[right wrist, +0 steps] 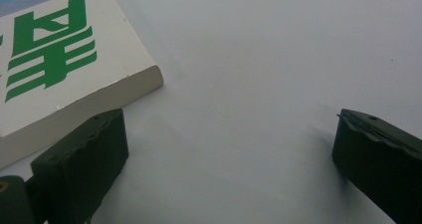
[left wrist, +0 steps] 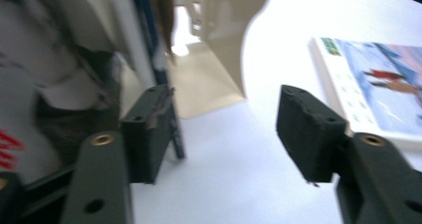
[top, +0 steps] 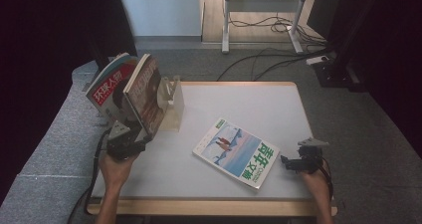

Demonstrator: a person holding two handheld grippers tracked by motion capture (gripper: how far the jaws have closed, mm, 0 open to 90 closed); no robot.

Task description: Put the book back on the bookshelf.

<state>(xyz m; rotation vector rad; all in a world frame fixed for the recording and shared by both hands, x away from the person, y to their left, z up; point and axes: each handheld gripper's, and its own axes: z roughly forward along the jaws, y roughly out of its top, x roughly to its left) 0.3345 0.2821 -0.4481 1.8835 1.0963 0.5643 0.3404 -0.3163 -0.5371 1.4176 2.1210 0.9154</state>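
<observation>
My left gripper (left wrist: 224,129) is standing w/ jaws apart, nothing between the pads – they're just bare over the white table (top: 239,104). The brown-cover magazine (top: 145,92) I'm working on is right beside my left-hand pad, not clamped; it's leaning in the beige rack (top: 171,102) next to the red-title magazine (top: 107,84). So I'm judging this as the let-go step: mag is racked, I'm freeing it.

Next move, as I read it: I'm needing to back the L gripper straight off w/o clipping the cover edge, since the mag is tilted towards me & could tip out.

Orientation: the racked mag is standing on its lower edge, long axis running up & leaning away to the left, front cover facing right towards the rack's divider.

Further out, my right gripper (right wrist: 226,149) is resting low on the table w/ jaws wide apart & empty, its left pad just beside the corner of the green-title magazine (top: 236,145). That one is lying flat, cover up, long axis running diagonally from near my R gripper away towards the rack – prob. the next one to go.
</observation>
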